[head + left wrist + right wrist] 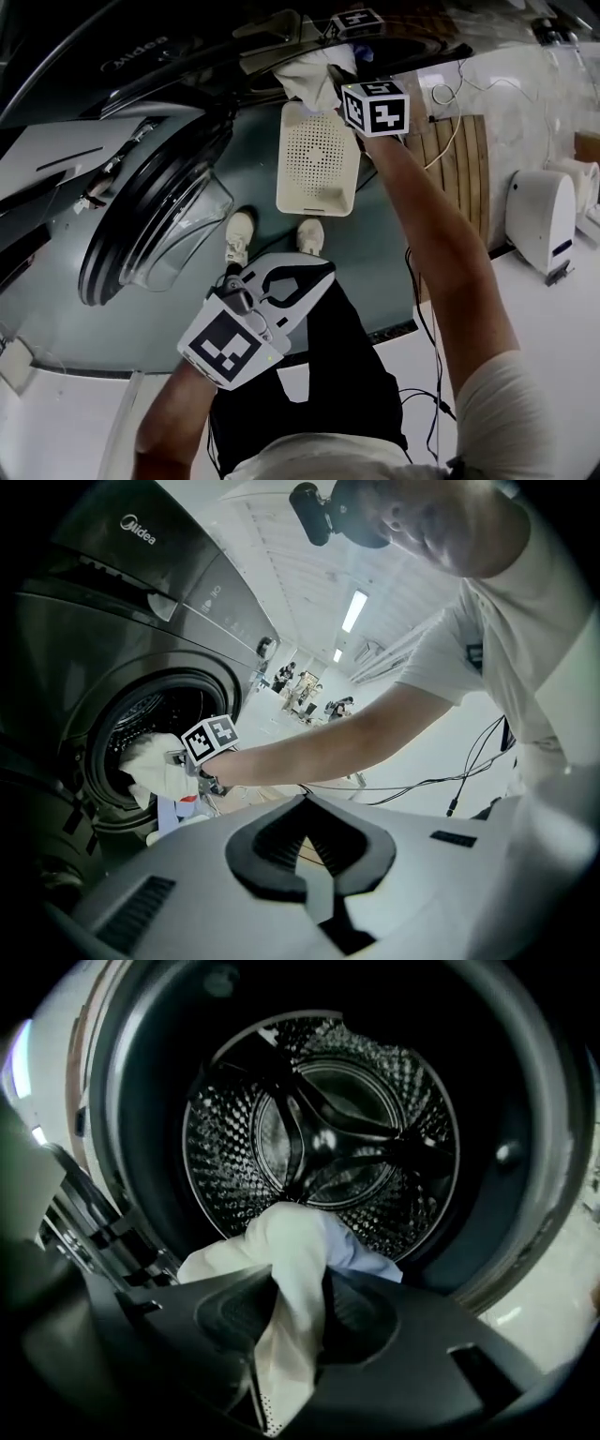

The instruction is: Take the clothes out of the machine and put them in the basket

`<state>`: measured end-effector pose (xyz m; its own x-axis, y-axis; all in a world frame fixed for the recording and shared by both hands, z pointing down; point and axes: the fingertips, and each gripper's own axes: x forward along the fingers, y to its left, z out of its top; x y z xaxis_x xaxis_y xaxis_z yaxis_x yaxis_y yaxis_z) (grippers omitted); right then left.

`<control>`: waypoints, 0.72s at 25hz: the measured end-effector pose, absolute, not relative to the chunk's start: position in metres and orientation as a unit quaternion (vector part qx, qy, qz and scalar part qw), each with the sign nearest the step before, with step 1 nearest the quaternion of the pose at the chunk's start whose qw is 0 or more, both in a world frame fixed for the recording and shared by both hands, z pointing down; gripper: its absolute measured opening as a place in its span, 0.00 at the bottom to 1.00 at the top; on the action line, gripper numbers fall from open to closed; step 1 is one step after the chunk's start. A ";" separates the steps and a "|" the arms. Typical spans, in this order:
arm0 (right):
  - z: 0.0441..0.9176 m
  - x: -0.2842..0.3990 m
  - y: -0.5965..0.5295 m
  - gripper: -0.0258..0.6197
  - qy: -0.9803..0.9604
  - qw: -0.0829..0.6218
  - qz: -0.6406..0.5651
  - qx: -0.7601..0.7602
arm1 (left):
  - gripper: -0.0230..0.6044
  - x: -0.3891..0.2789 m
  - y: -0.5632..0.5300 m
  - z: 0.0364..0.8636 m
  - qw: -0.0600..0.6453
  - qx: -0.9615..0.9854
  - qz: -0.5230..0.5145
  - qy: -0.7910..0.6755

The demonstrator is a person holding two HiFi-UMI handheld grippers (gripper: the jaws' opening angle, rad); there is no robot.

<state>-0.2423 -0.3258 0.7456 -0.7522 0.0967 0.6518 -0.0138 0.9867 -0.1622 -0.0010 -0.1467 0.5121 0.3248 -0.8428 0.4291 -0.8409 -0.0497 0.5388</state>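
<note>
**Washing machine** [141,602]: dark front-loader, upper left of the left gripper view. Its round door [150,216] stands swung open at the left of the head view. The perforated steel drum [319,1138] fills the right gripper view.

**White garment** [291,1241]: bunched at the mouth of the drum, low centre of the right gripper view, draped over the lower rim. A pale blue fold [364,1252] shows just behind it to the right. In the head view it hangs at top centre, directly above the basket.

**Right gripper** [295,1302]: arm stretched to the machine's opening. The jaws are clamped on the white garment, a strip of which runs down between the pads.

**Left gripper** [307,846]: held back near the person's body, lower centre of the head view, well apart from the machine. The jaws are closed together with nothing in them.

**Basket** [319,155]: white, perforated wall, standing on the grey floor [234,169] under the machine's opening, just beyond the person's two pale shoes [239,234].
</note>
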 end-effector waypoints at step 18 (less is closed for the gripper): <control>0.625 -0.153 -0.299 0.24 -0.958 0.274 0.073 -0.036 | 0.03 0.040 -0.156 0.496 0.373 0.758 -0.011 -0.534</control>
<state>-0.1532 -0.2994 0.6255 -0.8478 0.1086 0.5191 0.0288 0.9868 -0.1594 0.0405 -0.1563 0.4964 0.4294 -0.8181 0.3825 -0.8020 -0.1506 0.5780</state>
